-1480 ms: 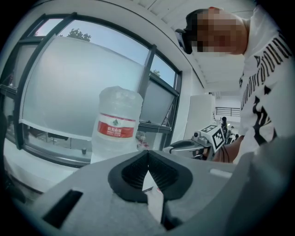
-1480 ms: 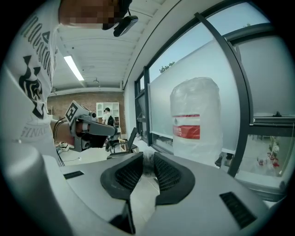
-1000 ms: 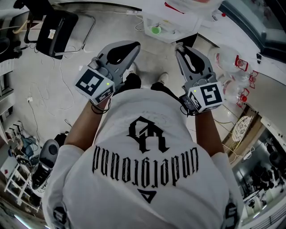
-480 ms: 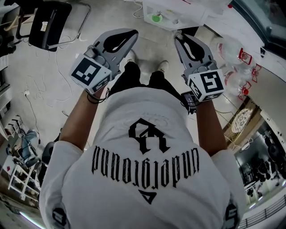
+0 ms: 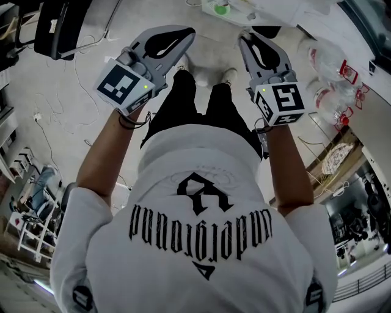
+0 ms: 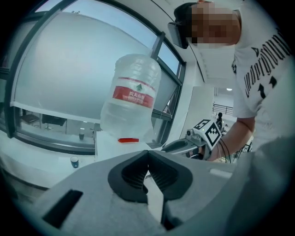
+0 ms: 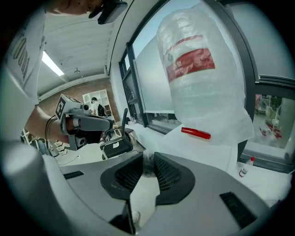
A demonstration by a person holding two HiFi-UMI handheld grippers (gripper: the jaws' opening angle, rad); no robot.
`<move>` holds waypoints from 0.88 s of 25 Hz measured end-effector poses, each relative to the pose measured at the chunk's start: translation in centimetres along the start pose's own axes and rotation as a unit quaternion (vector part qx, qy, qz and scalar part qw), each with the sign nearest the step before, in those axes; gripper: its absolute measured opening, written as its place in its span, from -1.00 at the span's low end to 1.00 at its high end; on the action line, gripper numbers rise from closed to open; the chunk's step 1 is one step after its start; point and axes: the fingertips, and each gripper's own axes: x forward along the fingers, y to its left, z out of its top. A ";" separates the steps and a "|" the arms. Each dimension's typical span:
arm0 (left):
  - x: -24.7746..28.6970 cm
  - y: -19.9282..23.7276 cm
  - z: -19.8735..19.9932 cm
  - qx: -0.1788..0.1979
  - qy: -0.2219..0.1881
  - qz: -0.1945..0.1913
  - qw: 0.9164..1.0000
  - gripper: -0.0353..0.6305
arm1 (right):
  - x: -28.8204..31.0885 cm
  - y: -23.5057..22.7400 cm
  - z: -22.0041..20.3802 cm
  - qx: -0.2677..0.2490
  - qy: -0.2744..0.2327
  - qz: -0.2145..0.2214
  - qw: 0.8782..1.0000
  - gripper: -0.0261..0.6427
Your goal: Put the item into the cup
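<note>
Both grippers are held out in front of the person's body, above the floor. In the head view my left gripper (image 5: 188,34) is shut with nothing in it; its own view shows the tips (image 6: 147,162) meeting on empty air. My right gripper (image 5: 243,38) is shut too, and a small blurred grey item (image 7: 148,164) is pinched between its tips. I cannot tell what that item is. A small blue cup (image 6: 74,161) stands on a white sill far ahead. Each gripper shows in the other's view: the right gripper (image 6: 182,146) and the left gripper (image 7: 87,122).
A water dispenser with an upturned bottle (image 6: 131,99) and a red tap (image 7: 196,133) stands ahead by the window. On the floor lie large water bottles (image 5: 333,85), a clear box (image 5: 223,7) and cables. A black chair (image 5: 58,30) is at far left. The person's shoes (image 5: 211,61) are below the grippers.
Both grippers have sunk lower in front of the person. The head view has tipped further down, so the legs and shoes now show. Both sets of jaws stand as before.
</note>
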 end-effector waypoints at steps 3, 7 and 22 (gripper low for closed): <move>1.0 1.1 -1.7 0.003 0.013 0.000 1.000 -0.85 | 1.7 -0.7 -1.8 0.005 0.004 -0.003 1.000 -0.69; 2.6 2.3 -3.5 0.010 0.017 0.003 1.000 -0.85 | 3.5 -2.1 -3.8 0.009 0.007 -0.018 1.000 -0.69; 7.4 6.7 -12.0 0.003 0.036 -0.003 0.999 -0.85 | 12.5 -4.3 -12.3 0.044 0.033 -0.032 0.998 -0.69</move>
